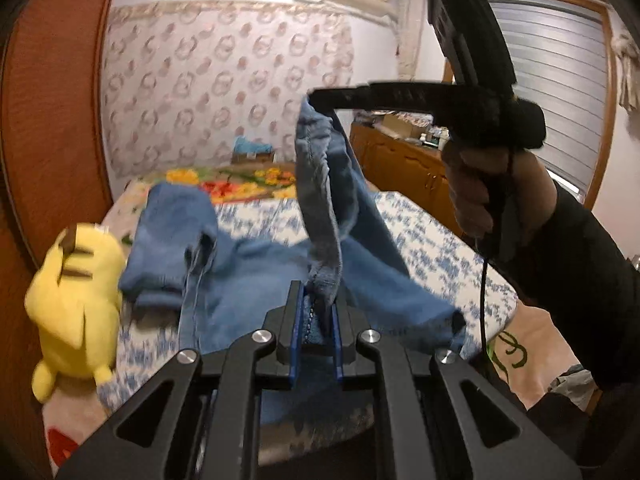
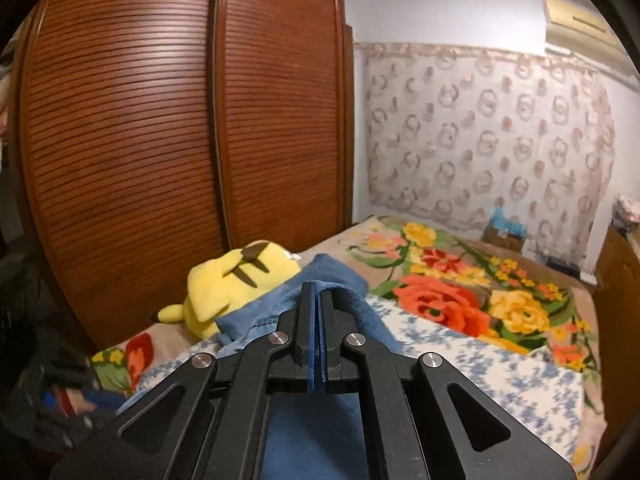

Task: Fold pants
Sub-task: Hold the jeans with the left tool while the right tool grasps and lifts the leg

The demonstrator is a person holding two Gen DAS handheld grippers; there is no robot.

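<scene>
Both grippers clamp the blue pants (image 1: 248, 264) — left gripper (image 1: 316, 316) low, right gripper (image 1: 316, 98) high (2 grips spread the waistband for folding).

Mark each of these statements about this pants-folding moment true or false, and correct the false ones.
1. Both grippers grip the blue pants. True: the left gripper and right gripper each pinch the fabric.
2. The pants lie fully flat on the bed. False: part is lifted in the air.
3. A yellow plush toy lies beside the pants. True.
4. The wardrobe doors stand open. False: they are closed.
5. The right gripper is lower than the left in the left wrist view. False: it is higher.
</scene>
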